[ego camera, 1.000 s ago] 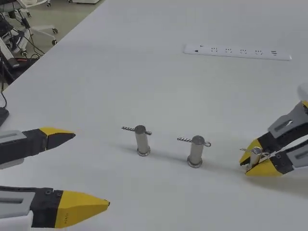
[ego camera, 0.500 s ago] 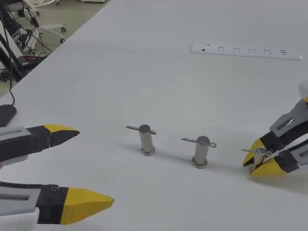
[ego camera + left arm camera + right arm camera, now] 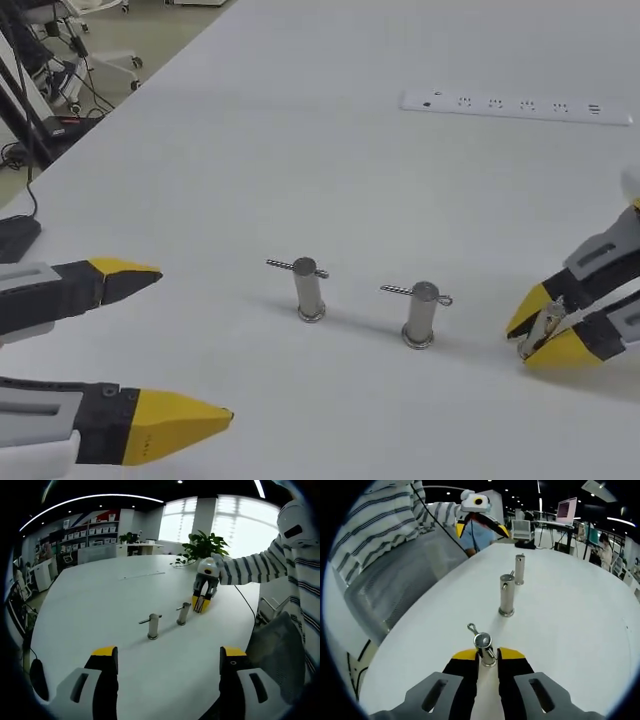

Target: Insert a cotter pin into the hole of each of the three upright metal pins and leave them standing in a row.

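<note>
Low down, right tool straddles the third pin, jaws slightly parted; left tool hovers agape.

the broad worktop and the long plastic power strip are seen in plain white. the three upright steel pins are shown in bare silver. the left claw and right claw are tipped yellow over black and grey. a fabric sleeve is striped dark on pale.
</note>
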### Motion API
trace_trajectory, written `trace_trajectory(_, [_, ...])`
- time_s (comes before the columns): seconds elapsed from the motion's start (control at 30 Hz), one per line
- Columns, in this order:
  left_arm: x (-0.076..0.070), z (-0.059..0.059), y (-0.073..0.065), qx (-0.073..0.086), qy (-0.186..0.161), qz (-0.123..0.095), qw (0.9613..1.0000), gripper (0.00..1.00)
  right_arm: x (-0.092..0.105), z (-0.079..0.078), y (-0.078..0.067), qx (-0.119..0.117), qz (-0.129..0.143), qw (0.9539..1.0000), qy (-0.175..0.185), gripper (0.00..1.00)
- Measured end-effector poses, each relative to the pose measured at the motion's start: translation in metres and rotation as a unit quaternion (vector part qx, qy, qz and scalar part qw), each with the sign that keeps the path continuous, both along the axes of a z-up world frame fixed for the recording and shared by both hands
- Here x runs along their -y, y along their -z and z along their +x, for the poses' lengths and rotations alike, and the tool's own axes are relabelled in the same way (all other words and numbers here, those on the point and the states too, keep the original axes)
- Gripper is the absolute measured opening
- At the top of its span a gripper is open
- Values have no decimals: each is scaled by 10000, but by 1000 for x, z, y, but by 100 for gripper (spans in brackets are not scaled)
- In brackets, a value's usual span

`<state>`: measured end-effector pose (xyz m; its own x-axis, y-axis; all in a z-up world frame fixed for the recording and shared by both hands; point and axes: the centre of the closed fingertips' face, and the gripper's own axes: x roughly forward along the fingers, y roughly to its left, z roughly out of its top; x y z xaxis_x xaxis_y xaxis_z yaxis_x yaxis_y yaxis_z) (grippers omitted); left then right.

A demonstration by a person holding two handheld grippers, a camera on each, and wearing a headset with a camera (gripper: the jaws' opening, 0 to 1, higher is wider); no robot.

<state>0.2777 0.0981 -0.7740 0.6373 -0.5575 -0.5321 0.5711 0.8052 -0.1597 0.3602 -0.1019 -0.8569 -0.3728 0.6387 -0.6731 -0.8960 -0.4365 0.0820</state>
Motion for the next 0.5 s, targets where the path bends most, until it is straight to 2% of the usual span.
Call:
trace_trajectory(0.37, [2, 0, 0, 24, 44, 59, 10000, 83, 4, -1, -4, 16, 49, 9997, 246, 14])
trace_trajectory(0.5, [4, -2, -2, 51, 71, 42, 10000, 83, 7, -1, -7, 36, 91, 9988, 471, 14])
